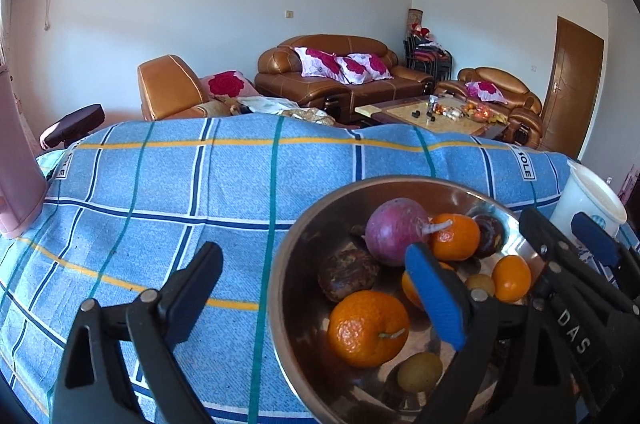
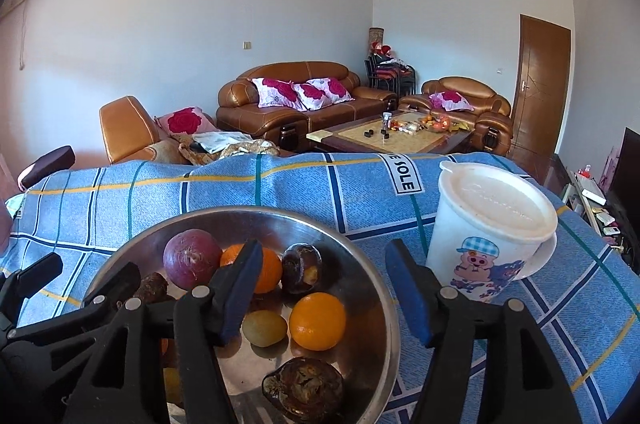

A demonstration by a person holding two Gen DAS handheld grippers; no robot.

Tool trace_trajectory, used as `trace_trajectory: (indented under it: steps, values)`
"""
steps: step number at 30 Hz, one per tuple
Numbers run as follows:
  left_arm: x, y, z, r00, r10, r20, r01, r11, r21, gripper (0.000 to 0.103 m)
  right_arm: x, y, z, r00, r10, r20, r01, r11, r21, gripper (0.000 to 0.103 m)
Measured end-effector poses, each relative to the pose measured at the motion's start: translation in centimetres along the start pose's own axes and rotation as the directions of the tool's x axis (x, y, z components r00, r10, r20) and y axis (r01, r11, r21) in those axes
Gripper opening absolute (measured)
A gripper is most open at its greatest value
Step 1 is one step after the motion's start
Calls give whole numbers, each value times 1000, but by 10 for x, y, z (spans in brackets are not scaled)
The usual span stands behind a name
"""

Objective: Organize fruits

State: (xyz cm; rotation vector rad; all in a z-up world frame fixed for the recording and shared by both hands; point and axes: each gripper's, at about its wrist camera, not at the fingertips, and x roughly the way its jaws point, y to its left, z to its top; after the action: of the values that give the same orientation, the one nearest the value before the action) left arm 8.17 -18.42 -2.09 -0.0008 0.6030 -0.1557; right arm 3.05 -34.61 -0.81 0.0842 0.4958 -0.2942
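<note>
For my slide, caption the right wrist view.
Open right gripper straddles the steel bowl's rim, fruit inside, beside a lidded white cup.

bowl (image 2: 384, 288) near rim cut off at bottom edge | orange (image 2: 256, 270) half hidden behind finger | small things on far table (image 1: 452, 112) too tiny to tell

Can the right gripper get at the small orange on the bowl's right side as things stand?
Probably yes: the right gripper is open above the steel bowl, and the small orange lies uncovered just below it.
</note>
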Motion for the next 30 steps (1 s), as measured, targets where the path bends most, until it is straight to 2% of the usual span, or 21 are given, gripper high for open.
trace_trajectory:
  steps: [3, 13, 22, 30]
  values:
    - [-8, -3, -3, 1000, -10, 3, 10, 1000, 14, 96, -7, -4, -3, 1000, -2, 3, 2, 1000, 20, 66]
    - [-37, -4, -15, 998, -13, 67, 11, 999, 30, 98, -38, 1, -16, 998, -28, 58, 29, 999, -17, 66]
    - [-69, -5, -27, 988, -4, 154, -7, 998, 67, 100, -62, -3, -27, 996, -33, 82, 36, 999, -34, 66]
    - [-91, -2, -39, 980, -10, 197, -5, 997, 76, 103, -80, -5, -34, 994, -38, 104, 42, 998, -37, 66]
